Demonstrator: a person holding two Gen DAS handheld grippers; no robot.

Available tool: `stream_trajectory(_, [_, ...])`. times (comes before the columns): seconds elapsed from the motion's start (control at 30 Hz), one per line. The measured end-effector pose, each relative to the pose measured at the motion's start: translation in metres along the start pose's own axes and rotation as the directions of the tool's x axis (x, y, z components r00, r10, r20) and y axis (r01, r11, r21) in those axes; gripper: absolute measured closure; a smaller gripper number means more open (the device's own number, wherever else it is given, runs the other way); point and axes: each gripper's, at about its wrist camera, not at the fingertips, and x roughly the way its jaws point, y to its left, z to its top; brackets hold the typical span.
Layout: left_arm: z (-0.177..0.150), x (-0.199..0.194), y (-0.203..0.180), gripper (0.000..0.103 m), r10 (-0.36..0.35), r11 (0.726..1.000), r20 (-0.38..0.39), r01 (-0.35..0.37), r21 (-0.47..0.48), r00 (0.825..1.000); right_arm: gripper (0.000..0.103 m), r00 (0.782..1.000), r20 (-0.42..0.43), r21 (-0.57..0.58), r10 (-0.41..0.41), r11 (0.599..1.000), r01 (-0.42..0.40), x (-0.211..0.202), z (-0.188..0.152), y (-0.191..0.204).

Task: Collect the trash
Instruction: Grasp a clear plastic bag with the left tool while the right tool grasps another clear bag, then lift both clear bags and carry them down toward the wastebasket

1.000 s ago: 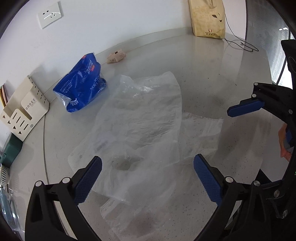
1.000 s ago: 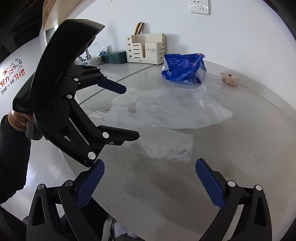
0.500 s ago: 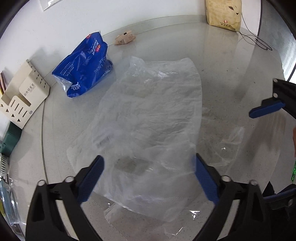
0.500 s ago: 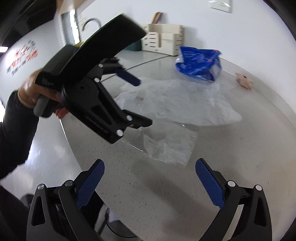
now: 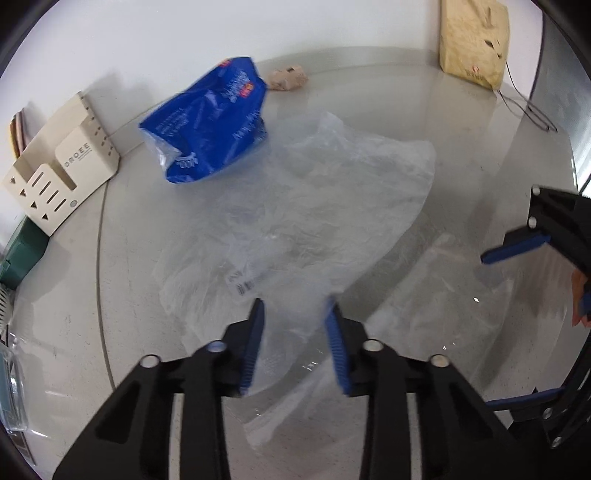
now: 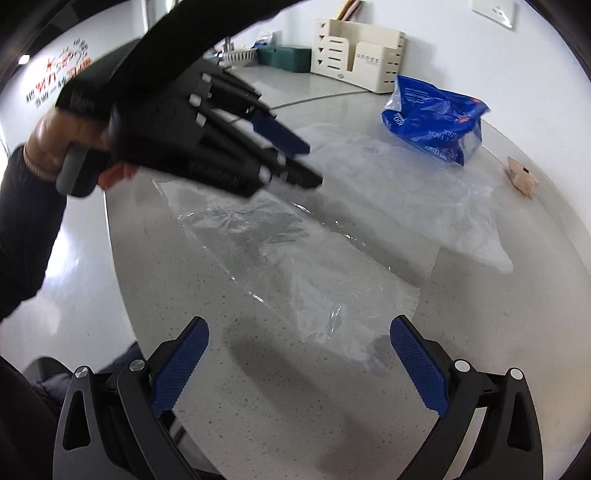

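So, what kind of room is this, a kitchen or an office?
Probably an office pantry or break room, though I cannot be sure. A pale stone-look counter runs along a white wall, with a desk organizer, a wall socket and a dish rack at the far end.

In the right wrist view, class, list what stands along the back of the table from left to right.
Green box → cream organizer → blue bag → small cardboard scrap.
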Motion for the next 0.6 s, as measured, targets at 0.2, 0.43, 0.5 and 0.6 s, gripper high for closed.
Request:
stream_trajectory(0.2, [0.001, 0.0, 0.018, 0.095, -0.027, 0.999, 0.047, 0.029, -0.044, 0.999, 0.004, 1.0, -0.016, 0.019, 0.012, 1.0, -0.011, 0.01, 0.008, -0.008])
stream_trajectory(0.43, [-0.002, -0.002, 0.028, 0.1, -0.053, 0.997, 0.097, 0.057, -0.044, 0.994, 0.055, 1.0, 0.001, 0.097, 0.02, 0.995, -0.02, 0.012, 0.016, -0.024])
stream_trajectory(0.5, [-0.004, -0.005, 0.032, 0.101, -0.056, 0.996, 0.123, 0.064, -0.059, 0.991, 0.089, 0.999, 0.01, 0.124, 0.031, 0.992, -0.032, 0.011, 0.017, -0.028])
stream_trajectory(0.6, [-0.007, -0.017, 0.036, 0.101, -0.073, 0.994, 0.171, 0.086, -0.07, 0.982, 0.093, 0.999, 0.043, 0.154, 0.024, 0.988, -0.03, 0.004, 0.015, -0.033])
